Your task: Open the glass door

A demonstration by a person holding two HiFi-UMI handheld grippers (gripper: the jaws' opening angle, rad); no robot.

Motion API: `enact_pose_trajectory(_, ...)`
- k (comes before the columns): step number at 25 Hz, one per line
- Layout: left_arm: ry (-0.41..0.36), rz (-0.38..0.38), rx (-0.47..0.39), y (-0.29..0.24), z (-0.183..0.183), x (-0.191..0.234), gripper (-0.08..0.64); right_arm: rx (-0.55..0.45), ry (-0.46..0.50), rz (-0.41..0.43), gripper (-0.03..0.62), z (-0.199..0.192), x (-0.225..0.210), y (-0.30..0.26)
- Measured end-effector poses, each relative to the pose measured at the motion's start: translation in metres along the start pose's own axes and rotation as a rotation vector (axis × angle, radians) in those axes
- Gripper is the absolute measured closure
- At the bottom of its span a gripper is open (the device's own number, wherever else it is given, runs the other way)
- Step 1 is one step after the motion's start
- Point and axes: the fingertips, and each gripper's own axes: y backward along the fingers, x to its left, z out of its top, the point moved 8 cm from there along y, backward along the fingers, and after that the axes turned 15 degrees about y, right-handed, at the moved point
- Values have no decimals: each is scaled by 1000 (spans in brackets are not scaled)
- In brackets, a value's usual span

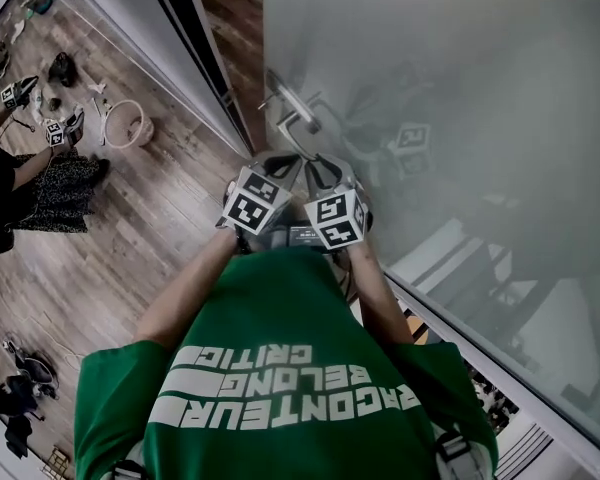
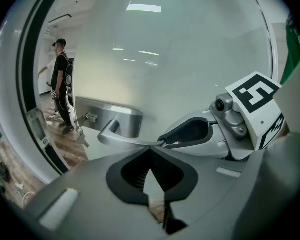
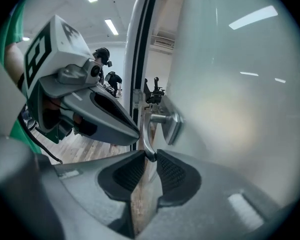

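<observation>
White letters are showing on the green shirt, just behind the left gripper and the right gripper. They are lying upside down in the head view. The line nearest the grippers is reading CRITIC. The next one is reading BELONG. The farthest one is looking like RACONTEUR, though its third letter may be a G. The left cube and the right cube are carrying only black and white squares, not letters. Nothing else is showing clearly enough to read.
</observation>
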Motion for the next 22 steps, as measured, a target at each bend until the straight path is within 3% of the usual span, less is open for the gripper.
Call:
enact_pose_trajectory(15,2,2,-19,-44,46,-9,543,42,-80,-36,532,-2,-62,-10)
enact_pose_trajectory(22,36,71,-138,-67,79,2,543,53,-139,-58,532,-13,-91,-18)
